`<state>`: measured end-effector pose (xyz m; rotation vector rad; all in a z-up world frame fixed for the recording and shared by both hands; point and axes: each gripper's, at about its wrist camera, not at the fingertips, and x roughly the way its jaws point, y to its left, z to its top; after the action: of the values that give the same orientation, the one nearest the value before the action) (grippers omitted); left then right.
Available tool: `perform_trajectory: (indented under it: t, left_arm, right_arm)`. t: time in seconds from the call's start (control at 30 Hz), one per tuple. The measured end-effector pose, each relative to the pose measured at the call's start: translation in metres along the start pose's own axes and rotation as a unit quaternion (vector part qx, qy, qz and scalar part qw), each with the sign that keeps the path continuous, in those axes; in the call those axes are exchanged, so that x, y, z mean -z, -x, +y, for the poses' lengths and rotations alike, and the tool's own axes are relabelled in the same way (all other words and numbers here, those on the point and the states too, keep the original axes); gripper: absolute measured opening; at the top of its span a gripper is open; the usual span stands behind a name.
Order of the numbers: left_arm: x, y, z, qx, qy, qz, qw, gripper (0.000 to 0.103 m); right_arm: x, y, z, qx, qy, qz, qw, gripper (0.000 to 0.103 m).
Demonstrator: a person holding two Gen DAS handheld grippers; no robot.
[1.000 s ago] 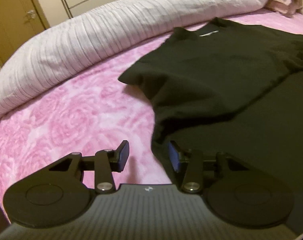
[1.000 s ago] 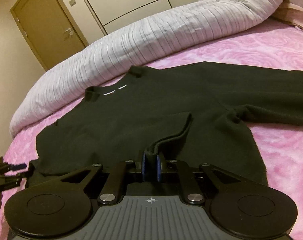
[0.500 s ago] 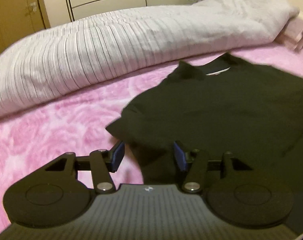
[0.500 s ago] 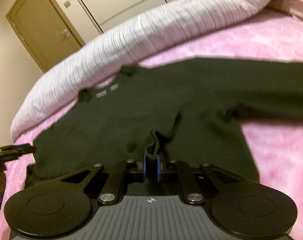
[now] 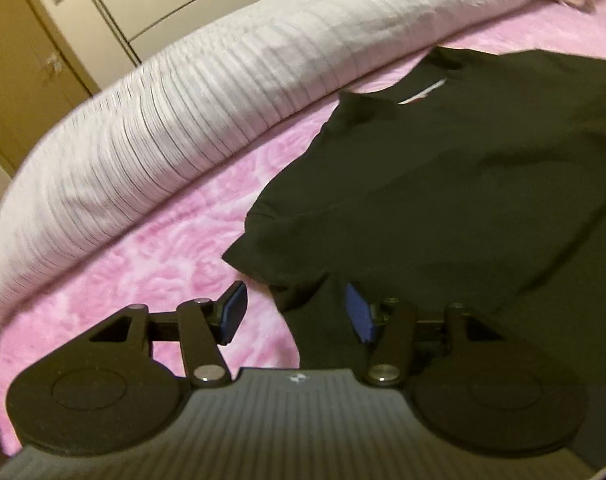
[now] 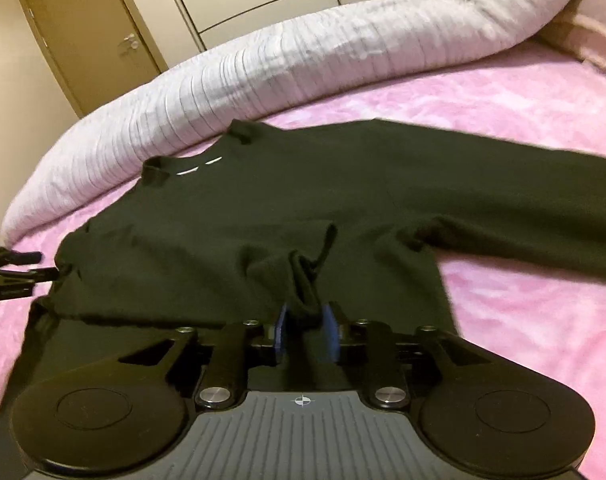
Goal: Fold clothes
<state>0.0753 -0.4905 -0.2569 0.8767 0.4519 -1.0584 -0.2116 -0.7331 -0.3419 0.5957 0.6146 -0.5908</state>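
Our right gripper (image 6: 306, 330) is opening, letting the cuff (image 6: 303, 280) drop onto the sweater (image 6: 343, 200), sleeve folded in. Our left gripper (image 5: 295, 312) is spread at the bed's (image 5: 143, 272) near edge, pinching nothing.

No legible text or labels

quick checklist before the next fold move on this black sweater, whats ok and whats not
1. Right gripper letting go: jaws opening, a bunched fold of the black sweater between the pads, contact unclear: cannot tell.
2. Left gripper free: open, nothing pinched, sweater edge under it: ok.
3. Folded sleeve lying flat on the body: bunched at the cuff: not ok.
4. Other sleeve spread out on the pink bedspread, not yet folded: not ok.
5. Striped duvet clear of the sweater: ok.
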Motion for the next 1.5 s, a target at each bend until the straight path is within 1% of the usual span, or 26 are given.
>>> perform_trajectory:
  t: [0.07,0.17,0.3,0.33,0.43,0.57,0.63,0.73,0.9,0.97,1.1,1.2,1.3,1.5]
  left_arm:
    - [-0.001,0.018,-0.008,0.005,-0.008,-0.001,1.0000,0.053]
    - [-0.002,0.043,-0.020,0.012,-0.018,-0.004,0.9998,0.058]
    - [-0.009,0.072,-0.044,0.032,-0.027,-0.009,0.9991,0.063]
    - [-0.012,0.078,-0.052,0.040,-0.035,-0.011,0.9986,0.066]
    - [-0.021,0.095,-0.076,0.063,-0.060,-0.018,0.9960,0.069]
    - [-0.042,0.111,-0.097,0.121,-0.078,-0.030,0.9891,0.075]
    - [-0.055,0.117,-0.109,0.132,-0.085,-0.039,0.9869,0.076]
    - [-0.072,0.123,-0.126,0.151,-0.089,-0.051,0.9832,0.077]
    - [-0.092,0.124,-0.159,0.177,-0.101,-0.066,0.9768,0.077]
    - [-0.096,0.119,-0.168,0.185,-0.109,-0.070,0.9742,0.077]
    - [-0.104,0.111,-0.185,0.197,-0.110,-0.082,0.9707,0.078]
    - [-0.110,0.101,-0.195,0.198,-0.108,-0.082,0.9708,0.078]
    - [-0.114,0.089,-0.201,0.199,-0.101,-0.074,0.9721,0.078]
    - [-0.116,0.074,-0.208,0.202,-0.094,-0.065,0.9728,0.078]
  right_arm:
    - [0.004,0.015,-0.004,0.010,-0.003,0.010,1.000,0.035]
    - [0.012,0.044,-0.021,0.008,-0.028,0.014,0.999,0.038]
    - [0.025,0.084,-0.051,0.032,-0.053,-0.001,0.998,0.043]
    - [0.029,0.094,-0.062,0.041,-0.060,-0.007,0.997,0.044]
    - [0.035,0.123,-0.096,0.076,-0.083,-0.026,0.993,0.046]
    - [0.034,0.153,-0.146,0.144,-0.113,-0.054,0.982,0.050]
    - [0.032,0.164,-0.172,0.169,-0.136,-0.069,0.974,0.052]
    - [0.032,0.169,-0.210,0.183,-0.187,-0.076,0.962,0.054]
    - [0.041,0.177,-0.259,0.174,-0.250,-0.102,0.947,0.054]
    - [0.042,0.178,-0.270,0.164,-0.257,-0.120,0.945,0.055]
    - [0.039,0.175,-0.283,0.161,-0.260,-0.153,0.940,0.055]
    - [0.033,0.172,-0.295,0.160,-0.270,-0.173,0.934,0.055]
    - [0.027,0.165,-0.309,0.158,-0.289,-0.189,0.925,0.055]
    - [0.026,0.159,-0.328,0.149,-0.334,-0.232,0.901,0.054]
